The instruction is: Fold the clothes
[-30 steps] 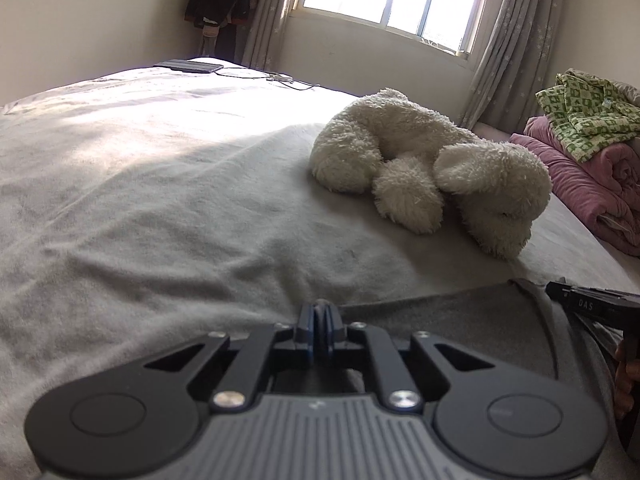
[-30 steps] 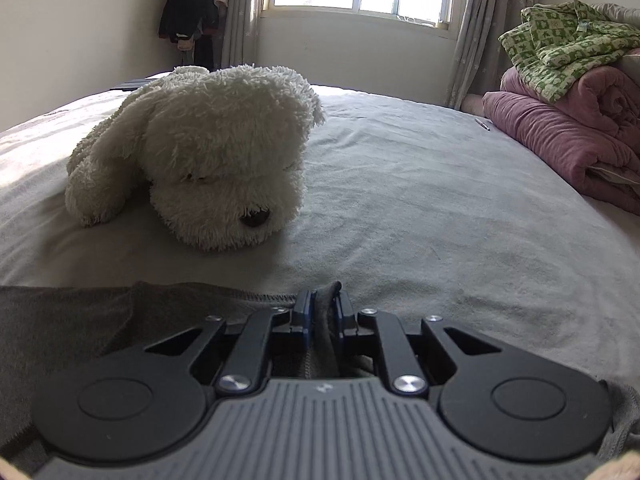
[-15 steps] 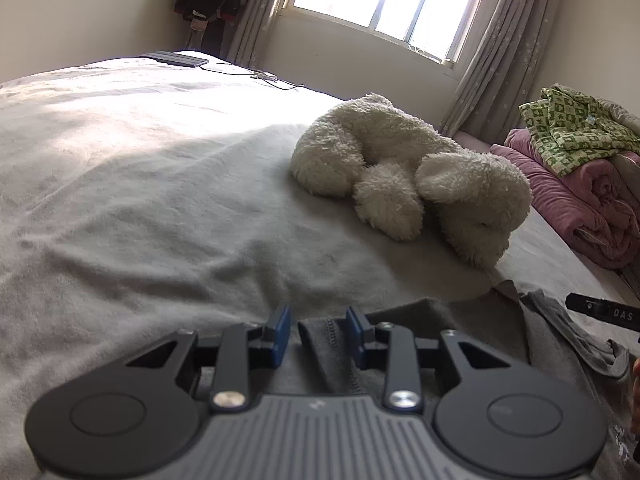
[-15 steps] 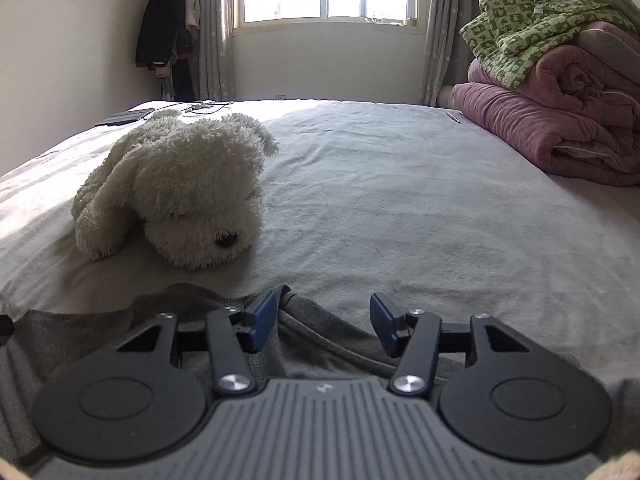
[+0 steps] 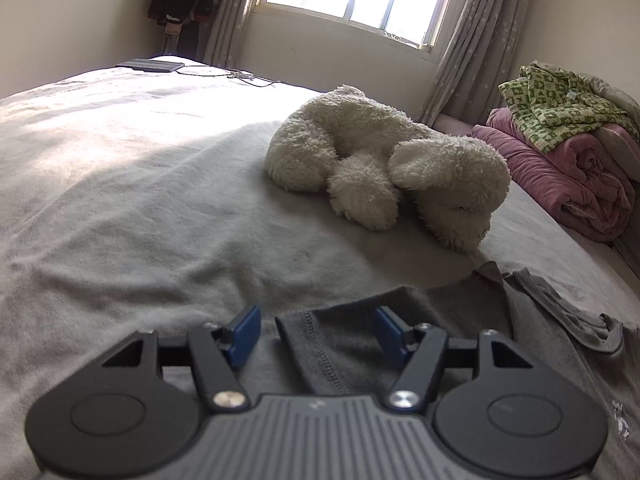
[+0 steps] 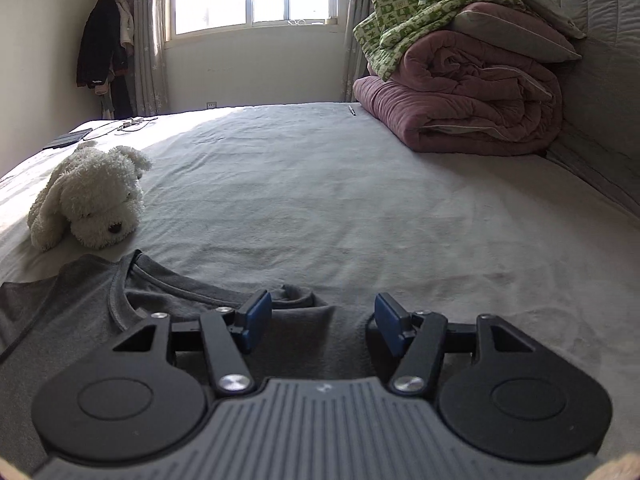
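One grey T-shirt (image 5: 460, 344) is laid out on the bed (image 5: 140, 200), judged light, limp and easily creased. Both tongs, left gripper (image 5: 316, 334) and right gripper (image 6: 322, 322), have just been opened and nothing is pinched (cloth lies slack between the pads); stitched hems are best gripped.

A grey T-shirt (image 6: 80, 320) lies spread on the pale bed cover at the near edge, its ribbed round neckline facing the plush dog. One stitched sleeve hem (image 5: 320, 344) lies flat at one end, and the other sleeve end (image 6: 296, 300) is slightly bunched. Near the collar (image 5: 568, 312) the fabric is rumpled into a loose fold, with a small pale print low on the chest.
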{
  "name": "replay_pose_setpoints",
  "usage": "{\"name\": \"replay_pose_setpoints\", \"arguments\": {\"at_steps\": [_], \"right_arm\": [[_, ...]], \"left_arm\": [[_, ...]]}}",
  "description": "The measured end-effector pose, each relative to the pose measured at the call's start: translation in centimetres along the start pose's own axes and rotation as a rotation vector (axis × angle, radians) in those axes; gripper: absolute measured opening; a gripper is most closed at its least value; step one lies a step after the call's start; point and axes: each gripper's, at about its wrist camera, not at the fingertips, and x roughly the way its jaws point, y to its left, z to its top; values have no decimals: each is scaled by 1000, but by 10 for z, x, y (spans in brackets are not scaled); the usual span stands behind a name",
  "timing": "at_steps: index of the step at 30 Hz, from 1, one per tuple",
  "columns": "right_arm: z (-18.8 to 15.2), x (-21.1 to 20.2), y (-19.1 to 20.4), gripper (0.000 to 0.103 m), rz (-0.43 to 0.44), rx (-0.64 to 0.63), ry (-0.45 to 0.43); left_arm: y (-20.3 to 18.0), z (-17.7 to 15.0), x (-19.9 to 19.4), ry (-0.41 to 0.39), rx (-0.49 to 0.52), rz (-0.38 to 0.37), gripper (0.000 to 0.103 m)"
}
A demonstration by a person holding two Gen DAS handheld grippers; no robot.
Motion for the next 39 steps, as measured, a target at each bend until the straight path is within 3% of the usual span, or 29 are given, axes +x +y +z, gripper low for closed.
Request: {"name": "replay_pose_setpoints", "arguments": {"at_steps": [3, 8, 17, 22, 26, 33, 37, 39], "right_arm": [[-11, -3, -26, 61, -26, 32, 20], [-27, -10, -57, 61, -16, 98, 41], [-41, -35, -97, 61, 78, 228, -7], [-31, -45, -102, 61, 39, 188, 1], [-32, -47, -105, 61, -13, 144, 48], [-39, -41, -114, 53, 49, 149, 105], [-43, -33, -109, 52, 96, 130, 158], [-47, -25, -104, 45, 123, 123, 194]], "left_arm": [[-20, 11, -6, 30, 96, 59, 72], [-62, 33, -16, 42, 154, 38, 75], [-186, 45, 3, 135, 218, -177, 76], [-268, 42, 40, 263, 216, -343, 75], [-315, 36, 78, 363, 168, -417, 66], [-343, 26, 131, 523, -19, -477, 50], [-352, 20, 137, 514, -53, -481, 36], [-356, 17, 137, 501, -45, -478, 27]]}}
